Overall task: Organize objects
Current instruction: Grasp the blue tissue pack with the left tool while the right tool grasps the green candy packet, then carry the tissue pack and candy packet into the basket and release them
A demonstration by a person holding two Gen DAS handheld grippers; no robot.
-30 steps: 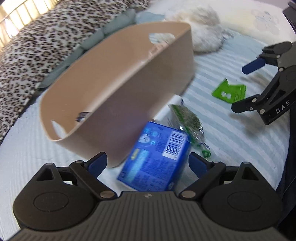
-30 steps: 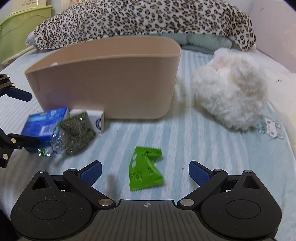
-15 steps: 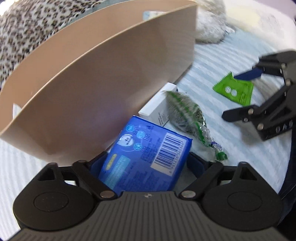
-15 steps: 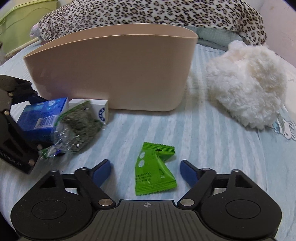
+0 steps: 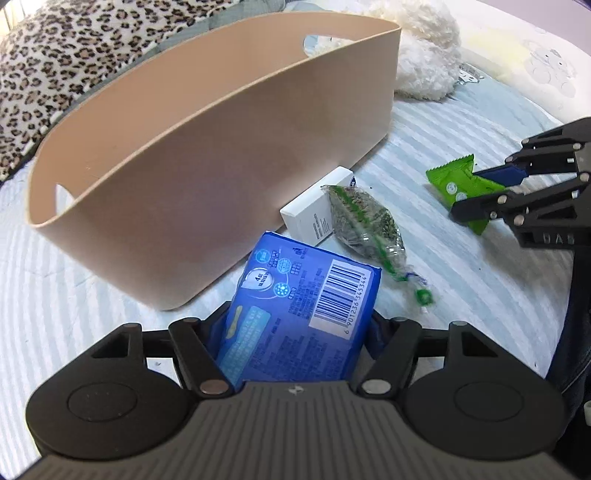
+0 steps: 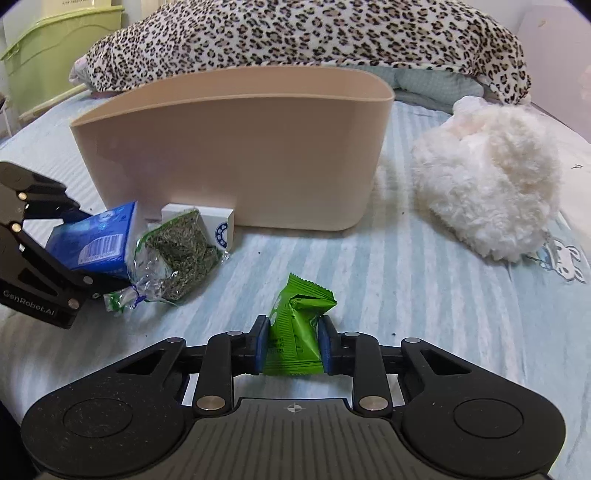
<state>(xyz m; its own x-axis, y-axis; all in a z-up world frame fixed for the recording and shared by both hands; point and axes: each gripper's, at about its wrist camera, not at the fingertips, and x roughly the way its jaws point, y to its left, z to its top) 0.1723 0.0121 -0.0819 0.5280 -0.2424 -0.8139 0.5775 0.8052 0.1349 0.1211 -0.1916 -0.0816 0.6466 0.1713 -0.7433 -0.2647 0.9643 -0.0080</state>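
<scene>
My left gripper (image 5: 295,325) is shut on a blue box (image 5: 303,306) with a barcode, held just in front of the beige basket (image 5: 207,147). My right gripper (image 6: 291,343) is shut on a green snack packet (image 6: 295,332), low over the striped bed. The left gripper (image 6: 48,258) with the blue box (image 6: 92,240) shows in the right wrist view, and the right gripper (image 5: 491,188) with the green packet (image 5: 454,184) in the left wrist view. A white box (image 5: 314,214) and a clear bag of green flakes (image 5: 362,221) lie against the basket.
A fluffy white plush (image 6: 487,184) lies right of the basket (image 6: 236,155). A leopard-print blanket (image 6: 295,33) lies behind it. A green plastic bin (image 6: 55,51) stands at the far left. The white box (image 6: 218,225) and flake bag (image 6: 177,254) sit between the grippers.
My left gripper moved onto the blue box and shut on it. My right gripper moved forward and shut on the green packet.
</scene>
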